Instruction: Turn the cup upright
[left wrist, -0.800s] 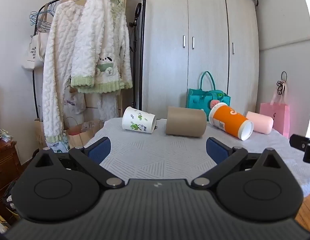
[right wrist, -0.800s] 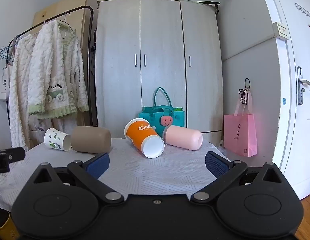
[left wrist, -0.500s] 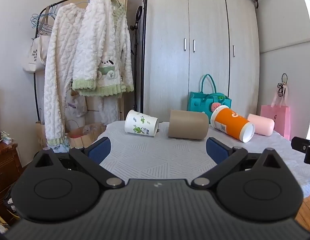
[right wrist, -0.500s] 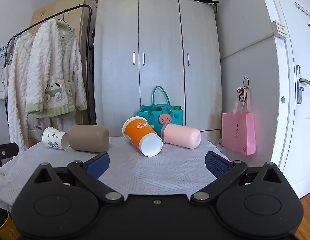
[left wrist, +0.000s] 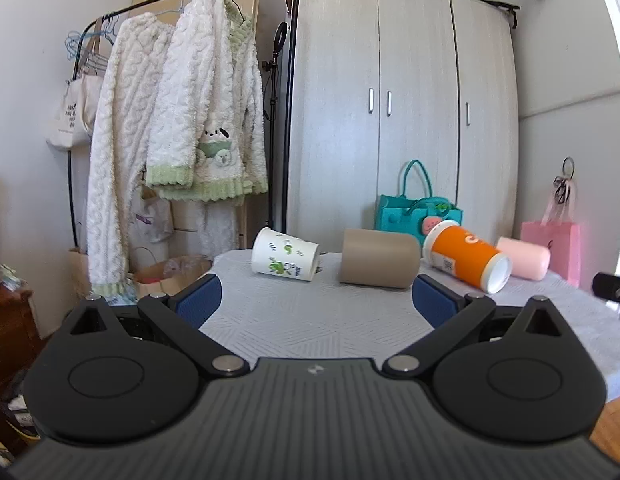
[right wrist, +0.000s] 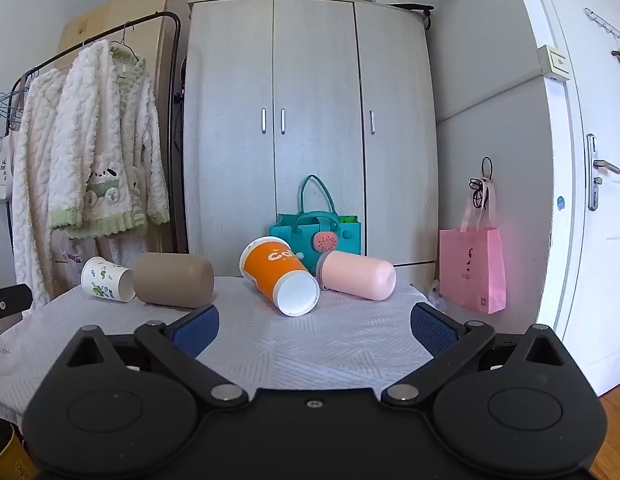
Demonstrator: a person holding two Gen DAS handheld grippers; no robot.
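Four cups lie on their sides in a row on the desk (right wrist: 318,356), which has a white textured cover; none is upright. Taking the brown cup (right wrist: 174,280) as landmark: it lies with its closed, rounded end toward the right wrist camera, and its inside is not visible. Just left of it, close or touching, lies the white paper cup (right wrist: 106,280) with green print, its open mouth facing the brown cup; what shows of the inside looks empty. Right of the brown cup, apart from it, lies the orange paper cup (right wrist: 280,276), its white recessed bottom tipped toward the camera and its mouth pointing away, so the contents cannot be told. Farther right again, beside the orange cup, lies the pink cup (right wrist: 356,276), rounded closed end pointing right, inside not visible. Behind the orange and pink cups stands a teal tote bag (right wrist: 316,232) against the wardrobe (right wrist: 310,120); its contents are unclear. A pink paper bag (right wrist: 472,268) hangs on the wall well right of the brown cup. Left gripper (left wrist: 317,298) is released, its blue pads spread wide, holding nothing, hovering over the desk's near part short of the brown cup (left wrist: 376,258) and the white paper cup (left wrist: 284,260). Right gripper (right wrist: 315,324) is likewise released and empty, short of the orange cup.
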